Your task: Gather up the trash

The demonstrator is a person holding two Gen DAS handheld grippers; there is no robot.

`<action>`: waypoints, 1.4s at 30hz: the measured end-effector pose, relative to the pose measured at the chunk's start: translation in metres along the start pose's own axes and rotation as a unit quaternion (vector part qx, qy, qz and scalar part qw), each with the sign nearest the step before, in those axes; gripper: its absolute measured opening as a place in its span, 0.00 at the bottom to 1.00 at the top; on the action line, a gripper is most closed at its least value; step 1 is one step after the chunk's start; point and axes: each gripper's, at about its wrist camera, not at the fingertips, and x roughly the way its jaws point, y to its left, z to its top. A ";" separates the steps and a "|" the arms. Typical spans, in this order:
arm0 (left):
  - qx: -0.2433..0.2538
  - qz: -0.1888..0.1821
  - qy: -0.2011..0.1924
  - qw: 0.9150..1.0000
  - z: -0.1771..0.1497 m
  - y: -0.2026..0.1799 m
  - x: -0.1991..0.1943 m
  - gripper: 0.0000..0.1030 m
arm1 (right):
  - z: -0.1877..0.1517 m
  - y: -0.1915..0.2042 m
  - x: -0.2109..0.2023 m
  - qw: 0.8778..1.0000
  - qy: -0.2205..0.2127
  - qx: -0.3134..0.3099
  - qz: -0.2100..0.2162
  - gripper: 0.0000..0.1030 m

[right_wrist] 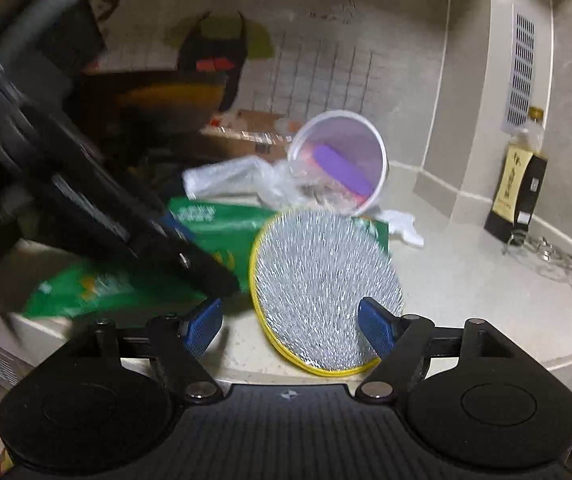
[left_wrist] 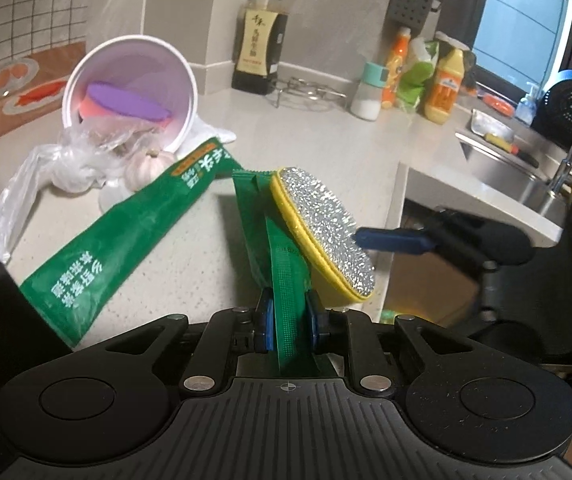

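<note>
Left hand-held gripper (left_wrist: 289,316) clamps green wrapper (left_wrist: 286,280) | right hand-held gripper (right_wrist: 290,322) spread, level, facing scrubber (right_wrist: 326,292)

Green wrapper (left_wrist: 125,232) draped on counter, end lifted

The green plastic bag (left_wrist: 125,232) lying on the counter carries white Chinese characters, seen upside down along its near end, and more on an orange-edged band at its far end; none reads clearly. The dark bottle (left_wrist: 259,36) at the far wall has a tan label with black Chinese calligraphy, also illegible.
</note>
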 end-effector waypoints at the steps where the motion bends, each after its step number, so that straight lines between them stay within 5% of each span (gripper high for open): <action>1: 0.003 0.001 -0.001 1.000 0.000 -0.001 0.000 0.19 | -0.001 -0.001 0.005 1.000 0.006 0.003 -0.008 0.73; 8: 0.013 0.018 -0.006 1.000 0.000 -0.009 -0.001 0.19 | 0.006 -0.013 0.002 0.997 0.002 0.043 -0.066 0.16; 16: 0.025 0.010 -0.037 0.999 0.000 -0.035 -0.014 0.19 | 0.022 -0.036 -0.072 0.987 -0.076 0.104 -0.099 0.13; 24: 0.054 -0.118 -0.042 0.991 0.000 -0.123 0.015 0.19 | -0.025 -0.078 -0.174 0.970 -0.083 0.196 -0.117 0.13; 28: 0.051 -0.185 0.016 0.981 -0.024 -0.159 0.080 0.19 | -0.083 -0.089 -0.206 0.961 -0.028 0.236 -0.145 0.13; 32: 0.015 -0.207 0.131 0.970 -0.069 -0.176 0.166 0.18 | -0.151 -0.096 -0.211 0.940 0.051 0.266 -0.205 0.13; 36: -0.039 -0.176 0.264 0.948 -0.113 -0.169 0.251 0.18 | -0.205 -0.105 -0.206 0.916 0.093 0.318 -0.225 0.13; 42: -0.082 -0.123 0.354 0.924 -0.154 -0.162 0.332 0.20 | -0.250 -0.115 -0.179 0.899 0.122 0.370 -0.201 0.13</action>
